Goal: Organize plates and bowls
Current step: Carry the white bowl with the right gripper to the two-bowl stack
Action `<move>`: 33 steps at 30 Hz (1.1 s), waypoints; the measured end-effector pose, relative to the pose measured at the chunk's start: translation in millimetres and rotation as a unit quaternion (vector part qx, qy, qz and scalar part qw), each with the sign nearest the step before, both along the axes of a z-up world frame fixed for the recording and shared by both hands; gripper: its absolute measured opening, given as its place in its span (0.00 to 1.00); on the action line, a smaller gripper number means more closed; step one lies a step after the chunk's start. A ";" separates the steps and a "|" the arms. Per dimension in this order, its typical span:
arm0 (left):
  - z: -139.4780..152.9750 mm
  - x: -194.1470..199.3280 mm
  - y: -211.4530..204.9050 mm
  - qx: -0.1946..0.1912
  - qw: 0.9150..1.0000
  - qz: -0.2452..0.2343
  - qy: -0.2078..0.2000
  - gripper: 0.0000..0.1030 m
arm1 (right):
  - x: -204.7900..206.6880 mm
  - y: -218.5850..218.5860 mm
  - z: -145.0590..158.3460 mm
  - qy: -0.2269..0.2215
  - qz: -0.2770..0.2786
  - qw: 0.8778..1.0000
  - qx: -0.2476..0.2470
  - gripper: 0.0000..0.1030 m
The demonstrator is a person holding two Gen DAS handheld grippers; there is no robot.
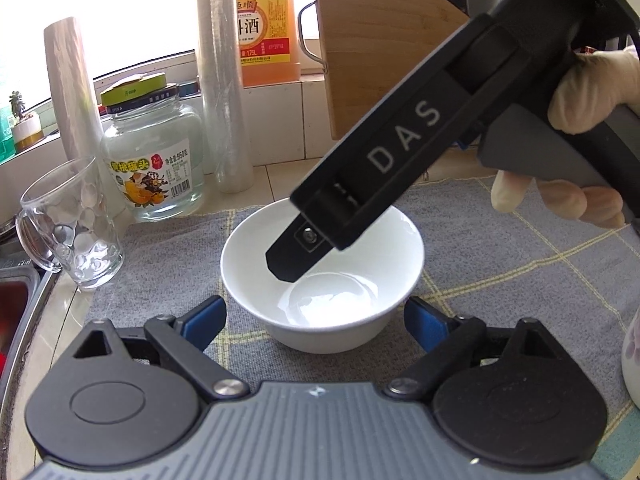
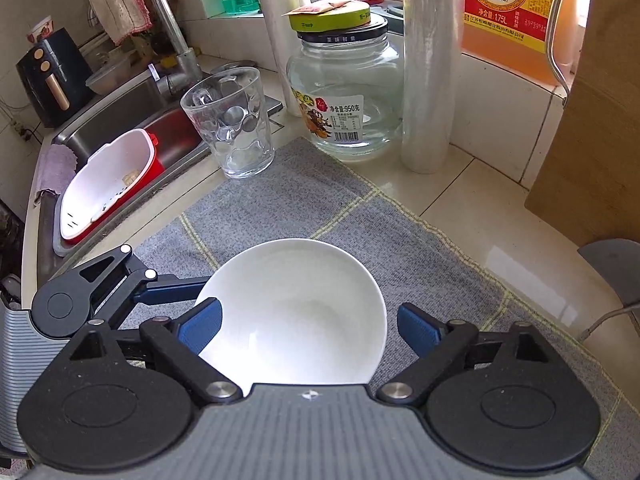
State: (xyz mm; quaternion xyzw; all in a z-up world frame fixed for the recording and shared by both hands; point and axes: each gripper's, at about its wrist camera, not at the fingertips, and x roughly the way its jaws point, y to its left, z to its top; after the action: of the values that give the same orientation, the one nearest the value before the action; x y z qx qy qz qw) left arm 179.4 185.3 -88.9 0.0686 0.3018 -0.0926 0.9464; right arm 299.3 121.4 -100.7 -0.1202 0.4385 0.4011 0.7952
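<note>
A white bowl point(image 1: 320, 276) stands upright on a grey checked mat point(image 1: 500, 248); it also shows in the right wrist view point(image 2: 296, 316). My left gripper point(image 1: 316, 322) is open, its blue pads on either side of the bowl's near wall, not touching. My right gripper point(image 2: 310, 324) is open above the bowl, one blue pad over the rim's left edge, the other beside its right. In the left wrist view the right gripper's black finger point(image 1: 296, 252) reaches down into the bowl from the upper right. The left gripper point(image 2: 120, 292) shows at the bowl's left.
A clear glass mug point(image 1: 68, 224), a glass jar point(image 1: 154, 164), film rolls point(image 1: 222, 80), a cooking wine jug point(image 1: 266, 28) and a wooden board point(image 1: 384, 40) stand behind the mat. A sink point(image 2: 120, 120) with a red-white basket point(image 2: 108, 184) lies left.
</note>
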 end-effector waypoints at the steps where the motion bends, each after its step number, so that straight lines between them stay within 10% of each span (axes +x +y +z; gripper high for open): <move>1: 0.2 0.2 0.4 -0.001 1.000 0.000 0.000 0.92 | 0.4 0.9 -0.7 0.000 0.001 1.000 -0.001 0.89; 33: 20.7 -16.5 -10.0 0.010 1.000 -0.030 -0.004 0.87 | -16.7 -15.8 12.3 0.013 0.006 1.000 0.021 0.84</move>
State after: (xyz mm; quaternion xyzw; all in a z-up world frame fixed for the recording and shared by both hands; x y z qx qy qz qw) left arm 162.8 175.3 -68.2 0.0875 0.2966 -0.1172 0.9437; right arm 282.7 105.6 -88.4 -0.1004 0.4397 0.4166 0.7893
